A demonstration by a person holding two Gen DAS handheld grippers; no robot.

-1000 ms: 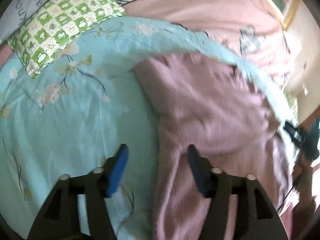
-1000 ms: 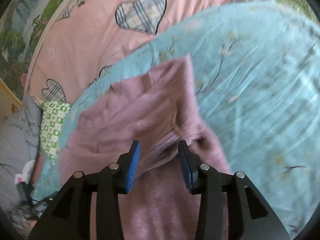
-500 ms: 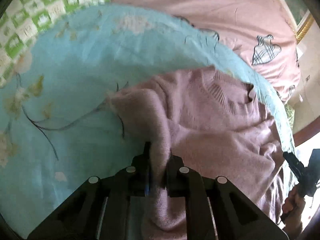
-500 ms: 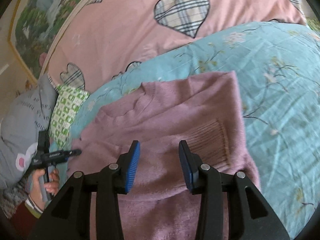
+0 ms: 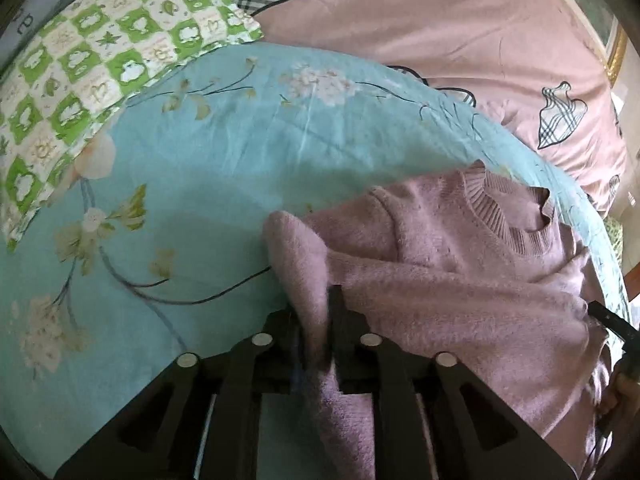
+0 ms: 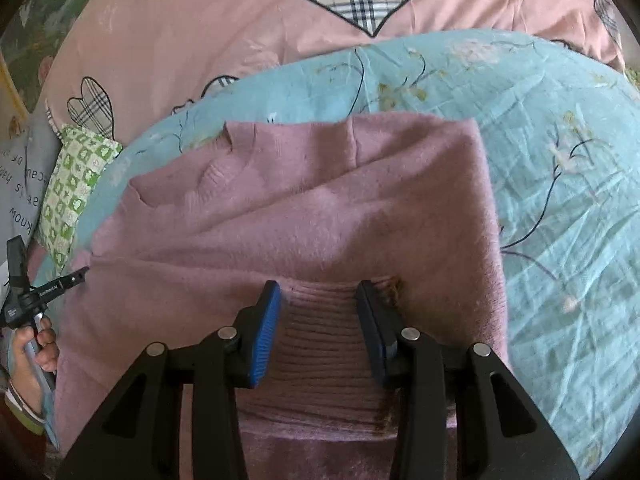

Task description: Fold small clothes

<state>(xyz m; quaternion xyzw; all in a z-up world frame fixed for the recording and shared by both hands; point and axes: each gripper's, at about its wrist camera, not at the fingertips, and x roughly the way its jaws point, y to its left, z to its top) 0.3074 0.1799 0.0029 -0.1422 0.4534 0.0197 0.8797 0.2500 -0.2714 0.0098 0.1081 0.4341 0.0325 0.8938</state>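
Two grippers | left gripper (image 5: 316, 332) pinches the pink sweater (image 6: 320, 208) side | right gripper (image 6: 318, 324) wide open over the ribbed cuff (image 6: 320, 344), holding nothing | sweater lies on the blue blanket (image 5: 200, 160) | tip: lift slow, fold across flat.

Below me: bed with teal floral sheet (image 5: 248, 152), pink duvet (image 6: 208, 28) with plaid hearts behind it. Green-and-white checkered pillow (image 5: 92, 48) at my far left, grey lettered pillow (image 6: 20, 184) beside it. Gold picture frame (image 5: 614, 52) on wall. Soft daylight.
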